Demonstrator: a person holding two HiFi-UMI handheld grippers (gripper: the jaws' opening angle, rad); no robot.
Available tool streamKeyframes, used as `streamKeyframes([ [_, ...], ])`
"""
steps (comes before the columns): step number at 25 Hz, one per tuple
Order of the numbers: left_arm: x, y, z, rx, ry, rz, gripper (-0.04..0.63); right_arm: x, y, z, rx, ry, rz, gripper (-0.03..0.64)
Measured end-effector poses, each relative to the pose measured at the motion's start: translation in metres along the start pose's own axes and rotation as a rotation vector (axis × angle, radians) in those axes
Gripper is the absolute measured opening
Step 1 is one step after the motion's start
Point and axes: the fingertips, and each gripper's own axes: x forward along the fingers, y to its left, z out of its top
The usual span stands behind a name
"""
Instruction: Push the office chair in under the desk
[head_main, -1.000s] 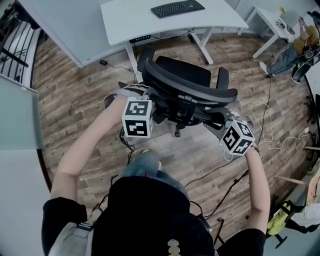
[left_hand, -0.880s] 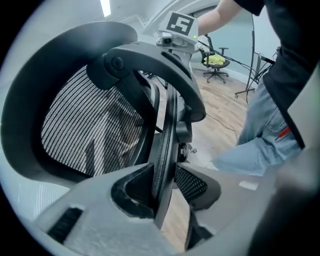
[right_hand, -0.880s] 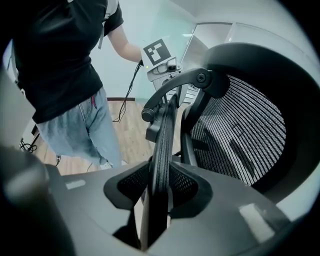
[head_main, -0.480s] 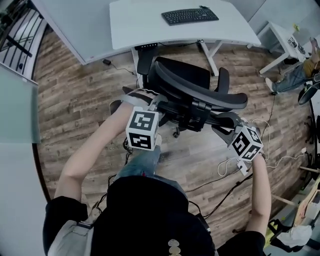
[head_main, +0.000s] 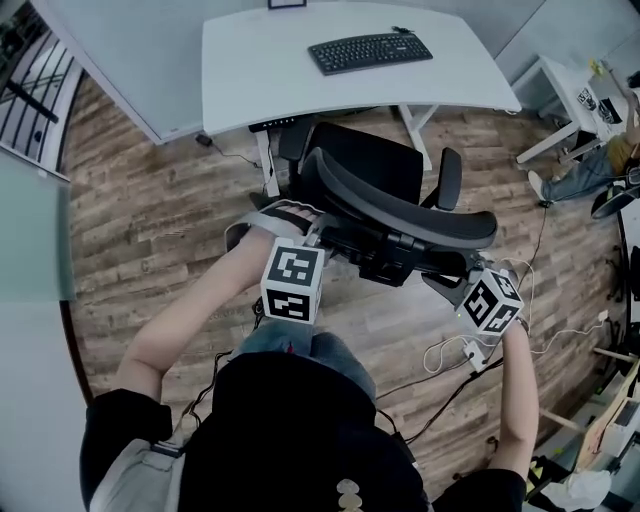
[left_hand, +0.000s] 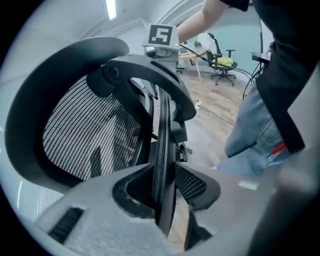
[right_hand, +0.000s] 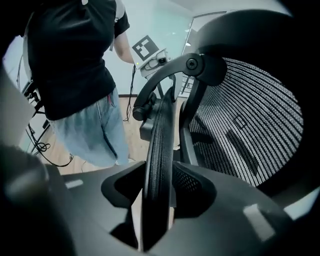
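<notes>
Left gripper (left_hand: 162, 187): your jaws are closing on the left end of the office chair's (head_main: 375, 170) backrest rim (head_main: 400, 195), pads against it. Your right gripper (right_hand: 157, 185) has its jaws opening, with the rim's right end between them. The chair's seat front sits at the front edge of the white desk (head_main: 260, 50), between its legs, below the keyboard (head_main: 370, 50), backrest toward you.

Even, cool indoor light is seen all round, with shadows pretty soft. A ceiling strip light (left_hand: 111, 9) is blown out white. Edges are bent hard by fisheye, corners are blacked out, and the closest foreground is rendered blurry.
</notes>
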Motion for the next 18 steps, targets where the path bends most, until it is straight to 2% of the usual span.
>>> streamKeyframes([
  [5, 0.024, 0.051, 0.028, -0.057, 0.014, -0.006, 0.130, -0.018, -0.060, -0.040, -0.010, 0.001, 0.031, 0.160],
  [14, 0.051, 0.044, 0.026, -0.171, 0.088, 0.061, 0.129, 0.000, -0.072, -0.061, -0.148, -0.050, 0.067, 0.130],
  [18, 0.071, 0.074, 0.040, -0.242, 0.119, 0.083, 0.129, -0.004, -0.114, -0.086, -0.220, -0.064, 0.098, 0.127],
])
